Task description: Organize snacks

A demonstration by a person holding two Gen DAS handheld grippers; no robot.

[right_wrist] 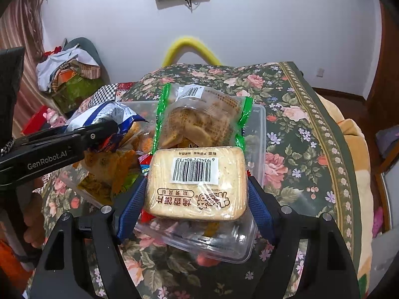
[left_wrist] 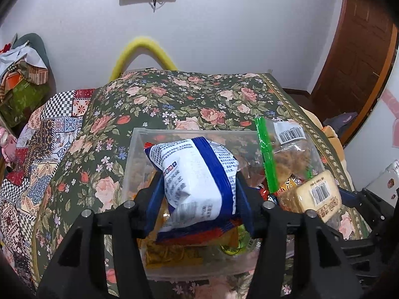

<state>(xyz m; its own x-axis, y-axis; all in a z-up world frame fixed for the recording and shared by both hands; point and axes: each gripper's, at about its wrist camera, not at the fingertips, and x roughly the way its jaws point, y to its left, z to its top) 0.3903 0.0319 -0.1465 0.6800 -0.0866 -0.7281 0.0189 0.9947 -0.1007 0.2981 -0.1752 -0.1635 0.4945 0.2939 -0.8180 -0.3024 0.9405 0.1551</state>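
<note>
Bedroom with a white wall, a dark screen high up, a table under a floral cloth [left_wrist: 154, 99], a yellow hoop behind it. On the far left, a chair heaped with clothes [left_wrist: 20, 59].

Near centre on the cloth, a clear plastic bin [left_wrist: 134, 149] already crowded with packets. Left gripper [left_wrist: 199, 194] clenched on a blue-and-white snack bag [left_wrist: 197, 179], held over the bin's left half. Puffy and light, by the look of it; crinkly film, likely slippery, contents probably brittle, so best pinched gently across the middle or at a crimped end.

Further right, a clear green-edged bag [right_wrist: 199, 119] of brown pieces lying across the bin's far side. Nearest on the right, right gripper [right_wrist: 197, 194] clamped on a wrapped toast slab [right_wrist: 197, 184], barcode up, just above the bin's near right corner. Stiff and flat, probably crumbly at the corners; flat sides the sound grip.

Lower packets in the bin hidden under the held ones: only orange, red and yellow scraps showing. Small print unreadable. Bin's floor not visible.
</note>
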